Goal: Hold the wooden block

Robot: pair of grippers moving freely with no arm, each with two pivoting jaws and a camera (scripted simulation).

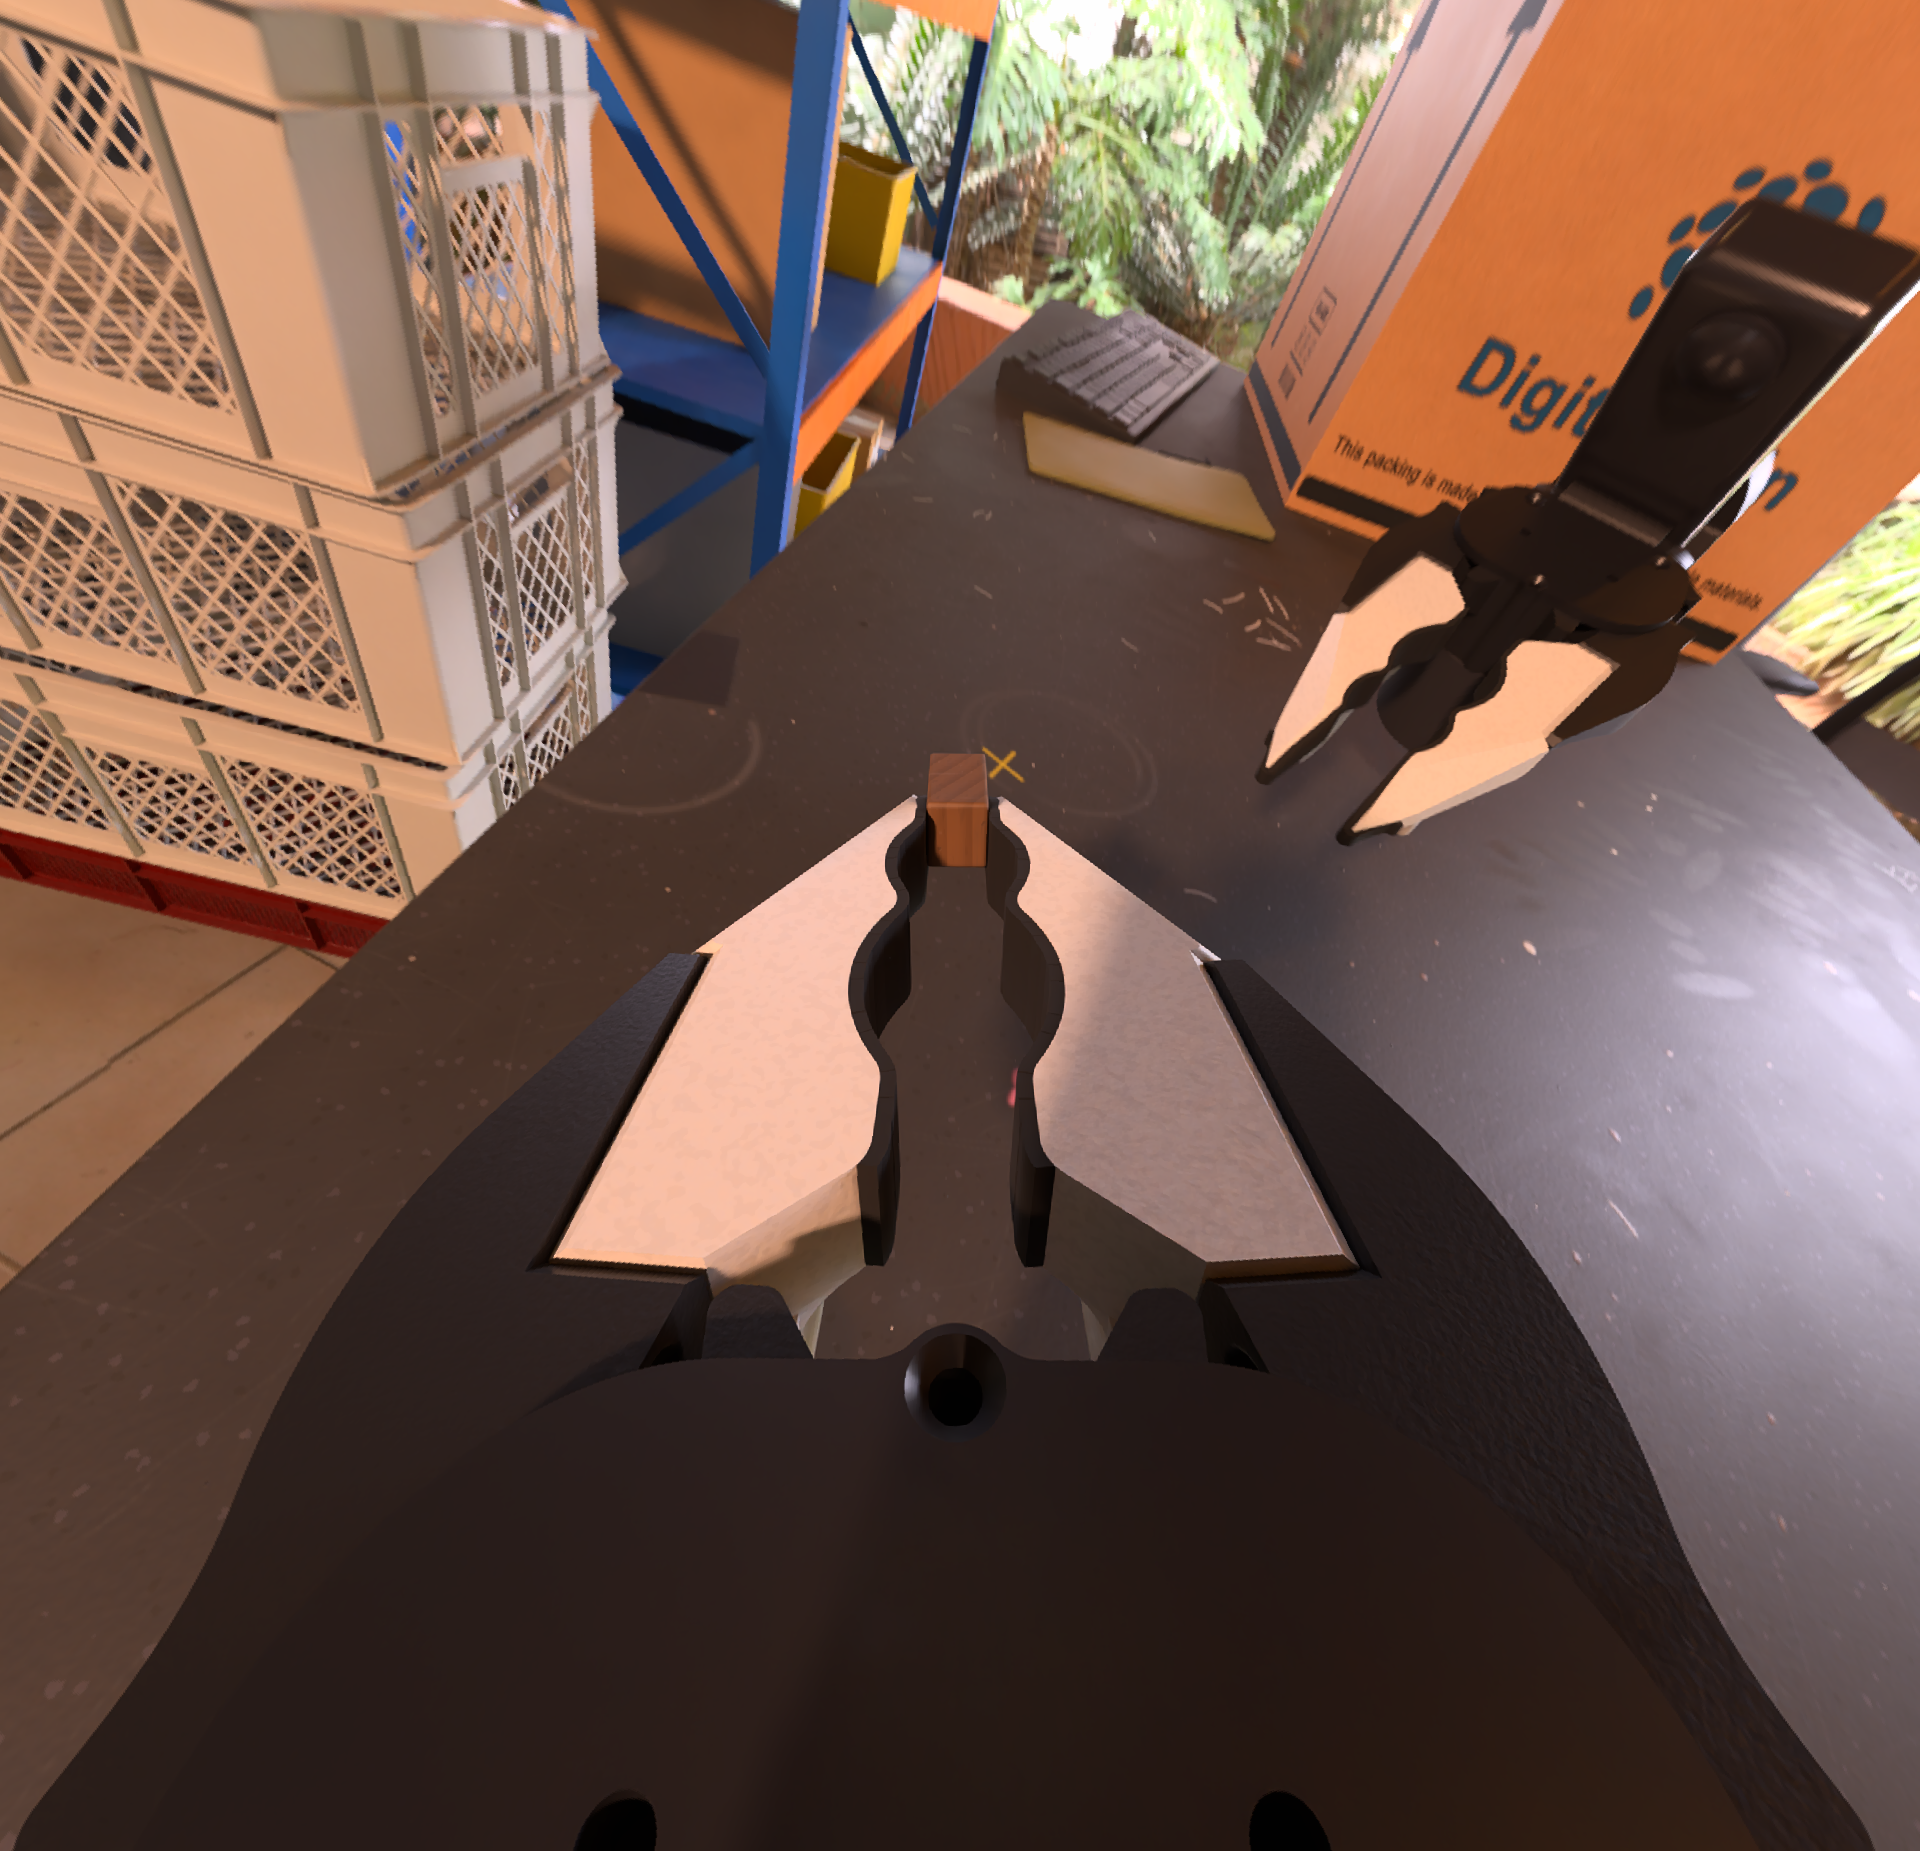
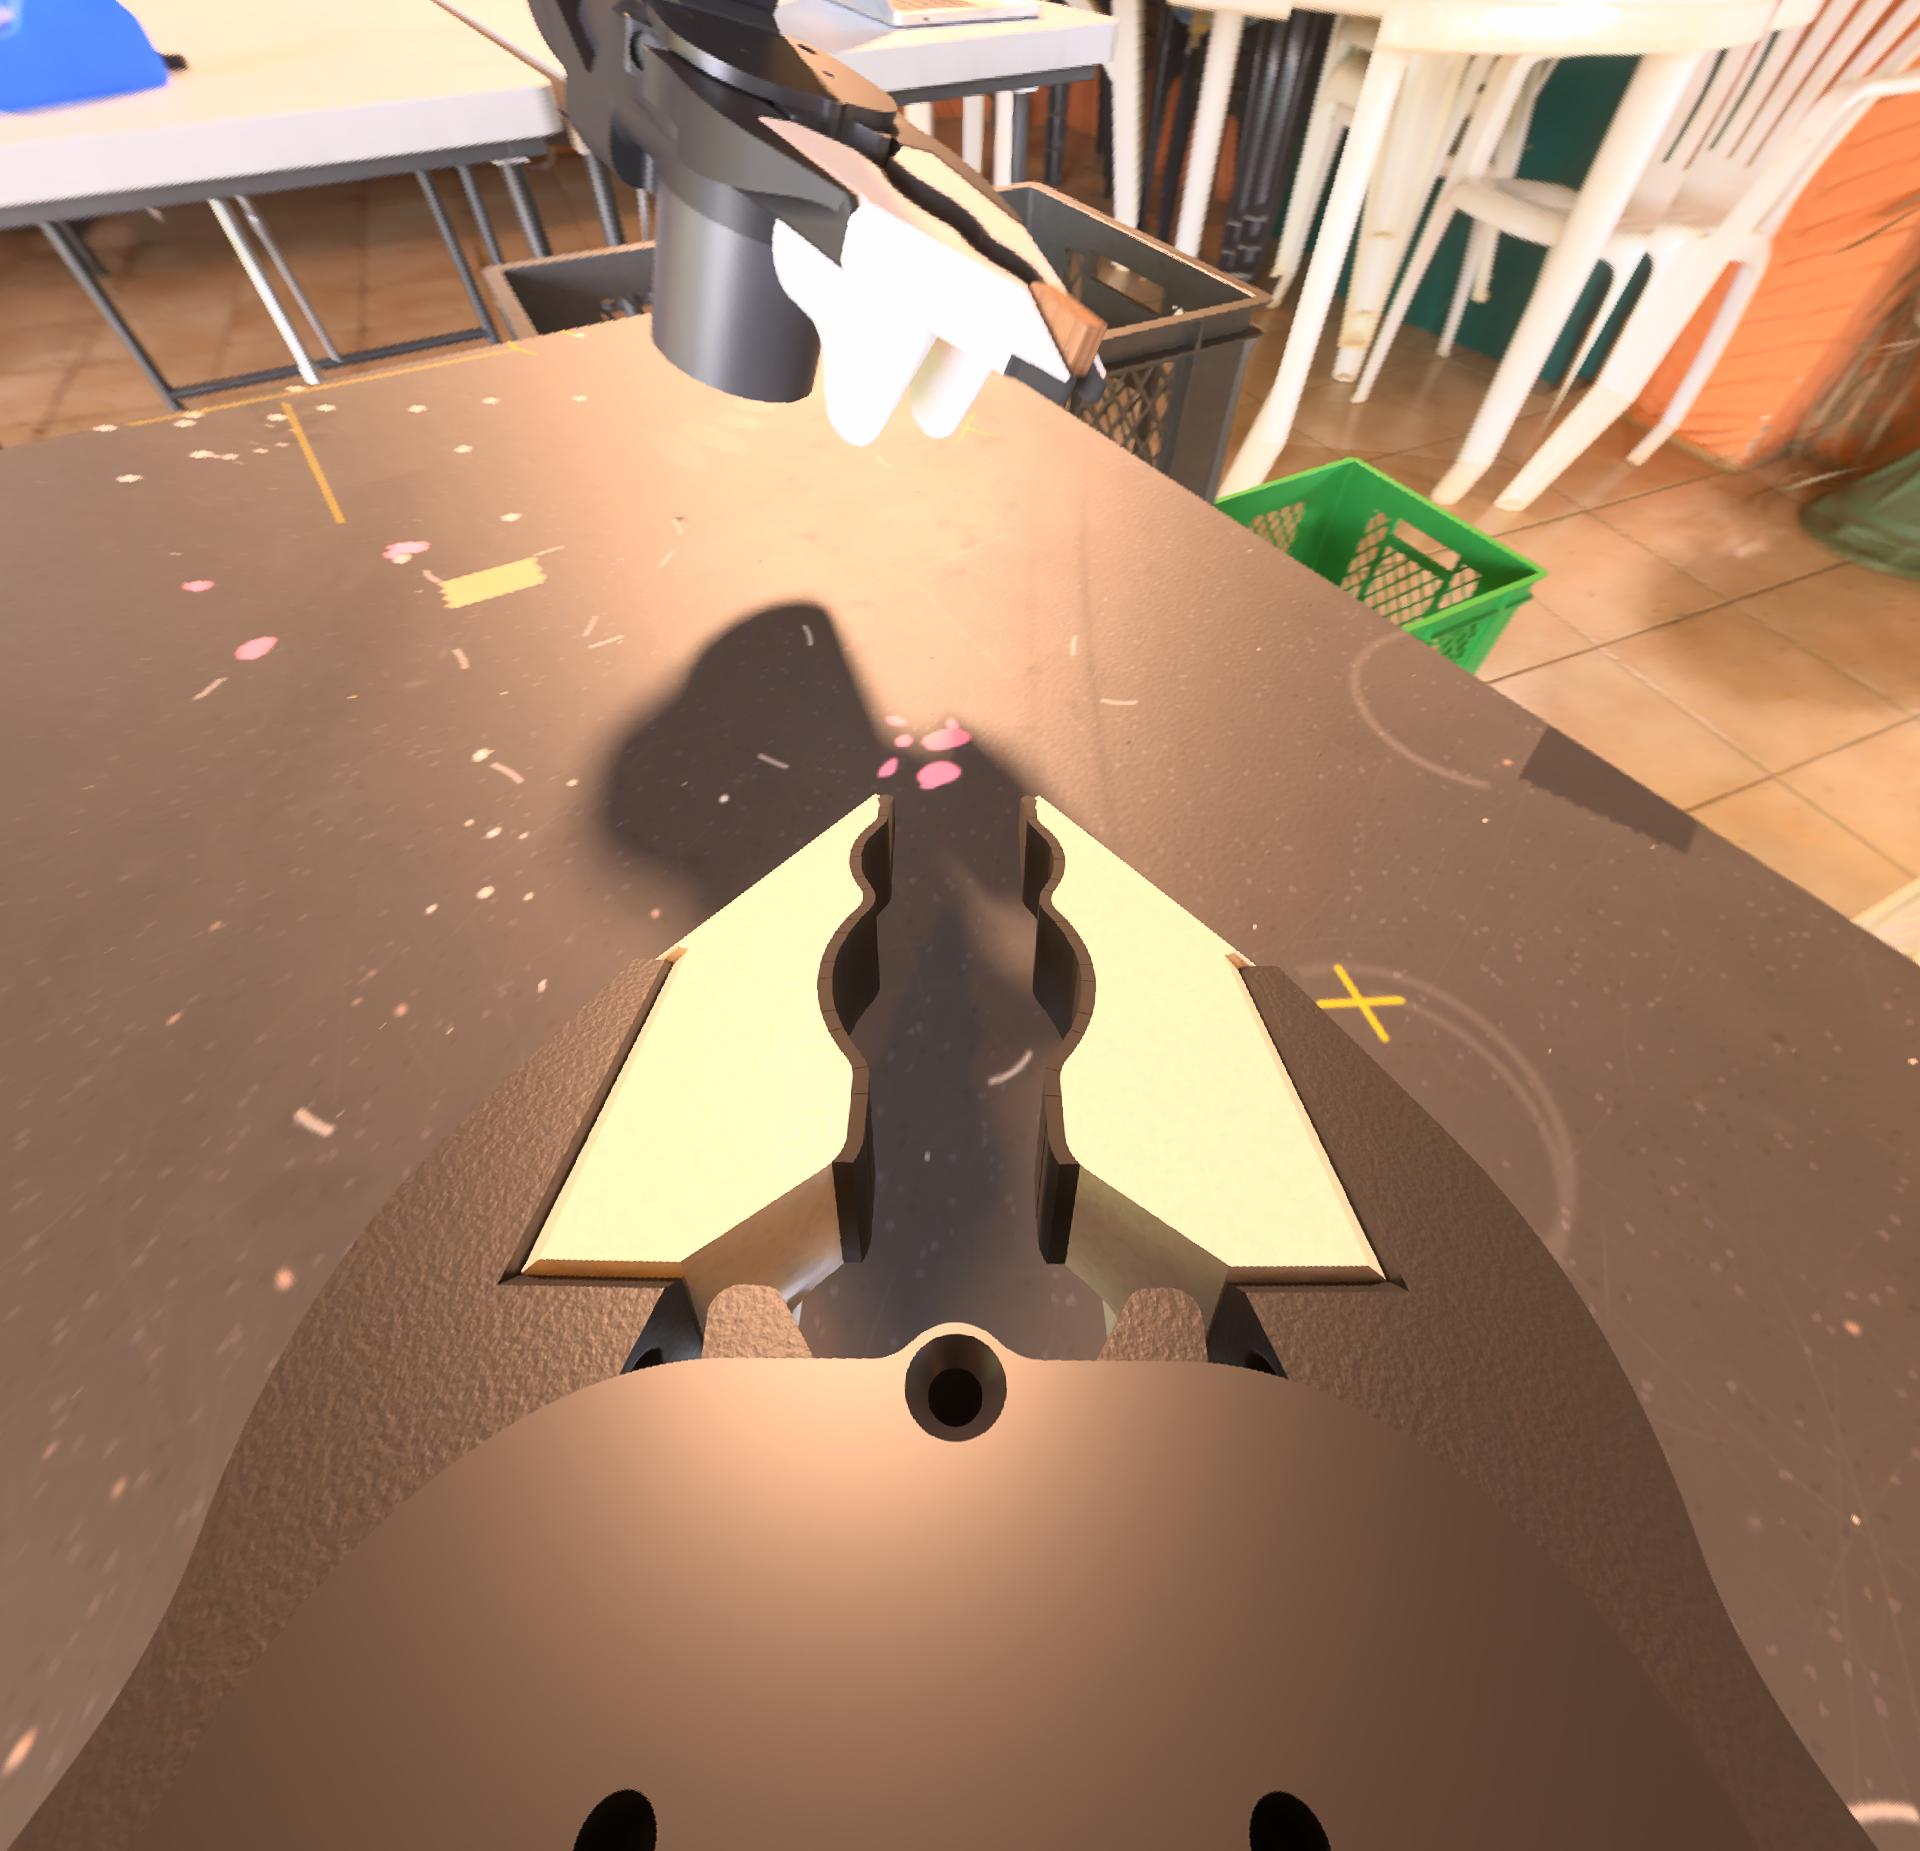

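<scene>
Wooden block point(image 1: 957, 810): small, rigid, probably light, pinched at its 2 side faces between left gripper point(image 1: 957, 833) tips; right gripper point(image 2: 956, 814) gapes, holding nothing.

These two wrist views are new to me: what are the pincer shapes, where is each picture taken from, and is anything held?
Each picture comes from a camera mounted on one of two two-finger grippers, looking forward along its fingers. In the left wrist view, the left gripper fills the foreground, its fingertips closed on a small wooden block. The right wrist view shows that same gripper from across the table, raised above the surface with the block at its tip. The right gripper is open with nothing between its fingers. Below lies a dark table with specks, faint rings and a yellow cross mark. At its far end are a keyboard and an orange carton.
</scene>
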